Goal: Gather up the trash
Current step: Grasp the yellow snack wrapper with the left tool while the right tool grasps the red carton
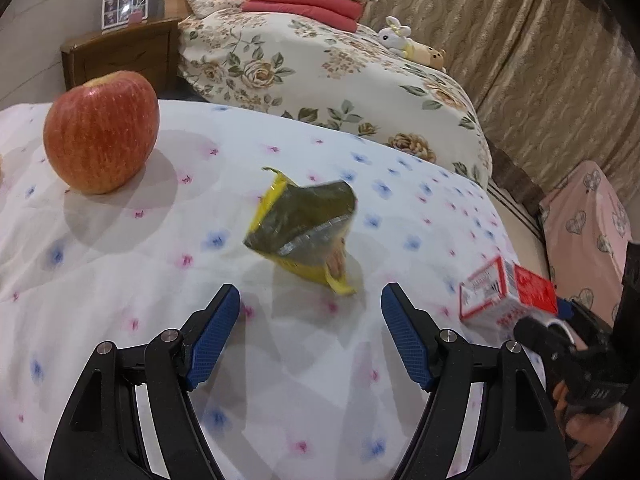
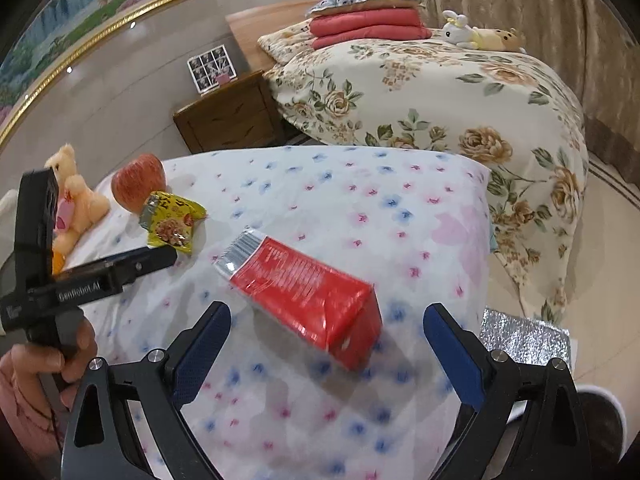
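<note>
A torn yellow snack wrapper [image 1: 310,232] lies crumpled on the flowered white cloth [image 1: 120,280], just ahead of my left gripper [image 1: 310,300], which stands open with nothing between its blue pads. The same yellow snack wrapper [image 2: 172,222] shows at left in the right wrist view. A red and white carton [image 2: 304,292] lies on its side just in front of my right gripper [image 2: 326,320], also open and empty. That red and white carton [image 1: 506,292] appears at the right edge of the left wrist view.
A red apple [image 1: 102,132] sits at the back left, with a plush bear [image 2: 74,196] beside it. Behind stand a flowered bed [image 1: 340,76], a wooden nightstand [image 1: 120,56] and curtains. A silvery bag [image 2: 524,338] lies low at the right, past the cloth's edge.
</note>
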